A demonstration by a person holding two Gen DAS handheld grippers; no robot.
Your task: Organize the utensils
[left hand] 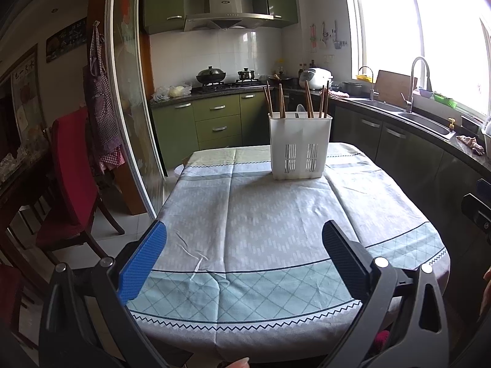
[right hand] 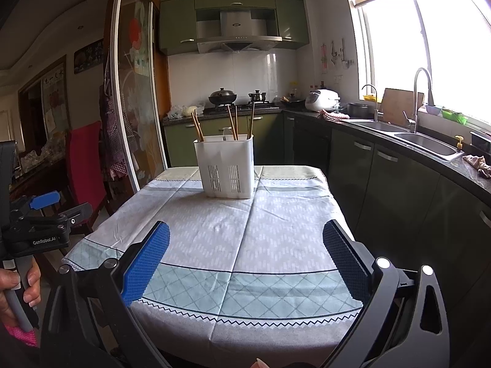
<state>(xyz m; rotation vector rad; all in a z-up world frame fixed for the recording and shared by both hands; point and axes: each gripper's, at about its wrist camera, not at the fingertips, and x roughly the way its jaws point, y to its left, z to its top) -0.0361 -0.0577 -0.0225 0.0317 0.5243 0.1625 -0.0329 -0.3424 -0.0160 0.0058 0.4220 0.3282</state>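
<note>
A white plastic utensil holder (left hand: 300,147) stands upright at the far end of the table, also in the right wrist view (right hand: 225,167). Several wooden chopsticks (left hand: 308,99) and a pale spoon (left hand: 300,109) stick up out of it; the chopsticks also show in the right wrist view (right hand: 231,122). My left gripper (left hand: 244,245) is open and empty above the near part of the table, well short of the holder. My right gripper (right hand: 247,247) is open and empty, likewise held back. The left gripper's body shows at the left edge of the right wrist view (right hand: 40,227).
The table wears a grey and teal patterned cloth (left hand: 260,230). A red chair (left hand: 73,178) stands left of it. Green cabinets, a stove with pots (left hand: 211,76), and a counter with sink (left hand: 426,122) run along the back and right.
</note>
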